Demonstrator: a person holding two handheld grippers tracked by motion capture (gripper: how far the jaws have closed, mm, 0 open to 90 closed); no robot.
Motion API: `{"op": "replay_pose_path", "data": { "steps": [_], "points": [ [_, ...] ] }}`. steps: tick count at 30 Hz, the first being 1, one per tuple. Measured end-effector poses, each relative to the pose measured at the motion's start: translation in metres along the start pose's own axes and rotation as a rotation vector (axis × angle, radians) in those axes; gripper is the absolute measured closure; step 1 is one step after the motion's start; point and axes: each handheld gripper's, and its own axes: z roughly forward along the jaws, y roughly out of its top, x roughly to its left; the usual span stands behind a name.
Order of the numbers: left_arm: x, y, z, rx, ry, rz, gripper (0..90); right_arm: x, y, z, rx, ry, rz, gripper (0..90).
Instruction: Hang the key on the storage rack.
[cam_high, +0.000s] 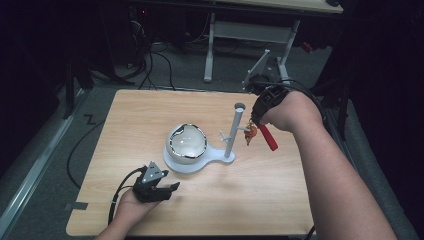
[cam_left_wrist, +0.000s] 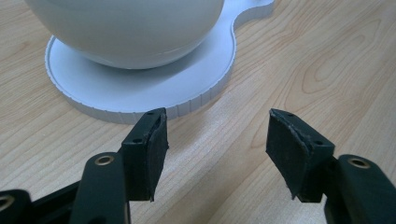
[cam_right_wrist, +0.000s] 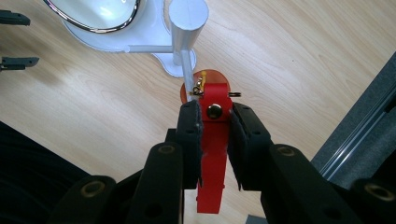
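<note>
right gripper (cam_right_wrist: 214, 122): fingers were clamped on a red strap (cam_right_wrist: 214, 154), one pad on each flat side; strap's free end hung out below the fingers.
red strap: a brass snap sat level with the fingertips; a small gold clasp and an orange tag (cam_right_wrist: 205, 86) were attached at its top end.
position: in the high view the strap (cam_high: 267, 137) was held in the air just beside the white post (cam_high: 233, 131), on its right, well above the table (cam_high: 150, 107).
peg: in the right gripper view a thin side peg (cam_right_wrist: 188, 74) of the post ran down to the clasp; couldn't tell if they touched.
stand: post rose from a flat white base (cam_high: 216, 155); a white bowl (cam_high: 186, 143) with a chrome rim sat on the round end of that base.
left gripper (cam_high: 159, 189): rested near the front edge of the table, aimed at the base; fingers (cam_left_wrist: 148, 149) stood apart with nothing between, bare wood under them.
gap: left fingertips were near the base rim (cam_left_wrist: 140, 112), not touching.
</note>
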Motion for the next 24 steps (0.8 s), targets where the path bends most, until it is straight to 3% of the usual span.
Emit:
{"op": "replay_pose_path", "data": {
  "steps": [8, 24],
  "points": [
    [0.001, 0.000, -0.001, -0.004, 0.000, -0.003, 38.9, 0.004, 0.007, 0.005, 0.005, -0.012, 0.000, 74.9],
    [0.001, 0.000, 0.000, 0.004, 0.004, 0.009, 39.0, -0.012, -0.002, 0.032, -0.011, 0.000, 0.027, 74.8]
  ]
}}
